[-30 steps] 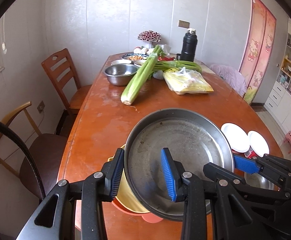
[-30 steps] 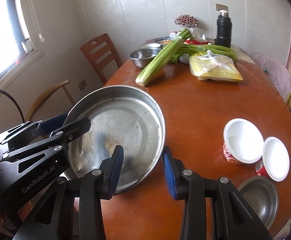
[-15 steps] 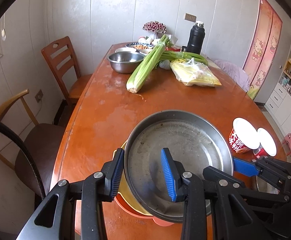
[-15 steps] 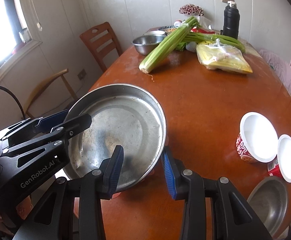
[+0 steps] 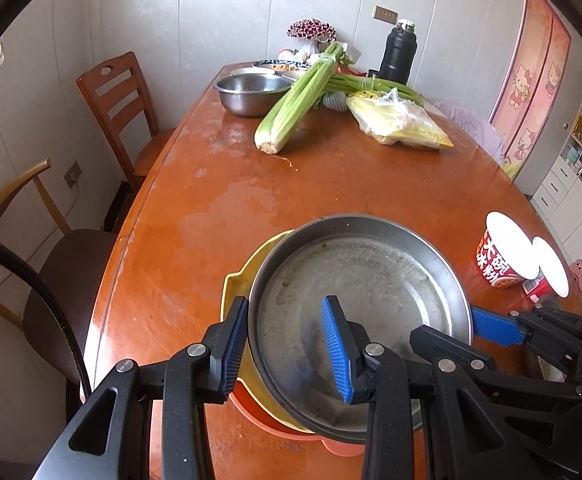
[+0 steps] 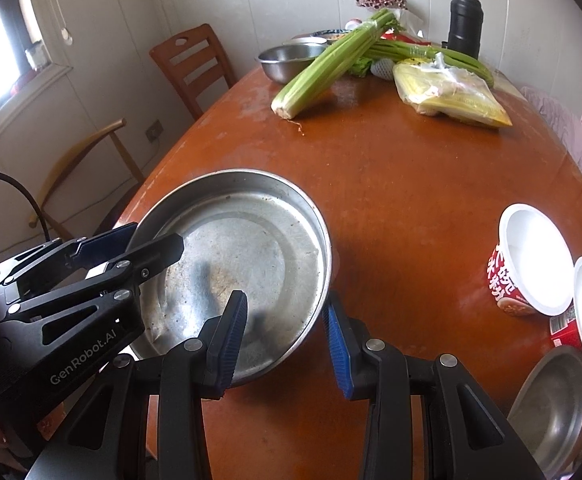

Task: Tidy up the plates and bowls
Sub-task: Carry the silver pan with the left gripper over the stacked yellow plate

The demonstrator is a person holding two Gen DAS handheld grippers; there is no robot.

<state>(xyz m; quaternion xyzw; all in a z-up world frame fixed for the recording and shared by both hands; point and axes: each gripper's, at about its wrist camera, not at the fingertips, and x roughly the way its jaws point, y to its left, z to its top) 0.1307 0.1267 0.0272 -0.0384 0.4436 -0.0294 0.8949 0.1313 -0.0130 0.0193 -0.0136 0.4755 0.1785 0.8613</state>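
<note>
A large round steel plate (image 5: 363, 280) lies on a yellow plate (image 5: 237, 280) that sits on an orange plate (image 5: 291, 436) near the table's front edge. It also shows in the right wrist view (image 6: 243, 248). My left gripper (image 5: 287, 348) is open with its fingers astride the plate's left rim. My right gripper (image 6: 285, 332) is open astride the right rim. Whether the pads touch the rim is unclear. A small steel bowl (image 6: 551, 404) lies at the front right.
Two white-lidded red noodle cups (image 6: 531, 264) stand right of the plate. Farther back on the wooden table (image 5: 331, 184) lie celery (image 5: 295, 100), a yellow bag (image 5: 399, 120), a steel bowl (image 5: 251, 92) and a black flask (image 5: 401, 56). Two chairs (image 5: 119, 100) stand at the left.
Both grippers have come lower with the steel plate, which now rests down on the yellow plate. The jaw gaps look unchanged.
</note>
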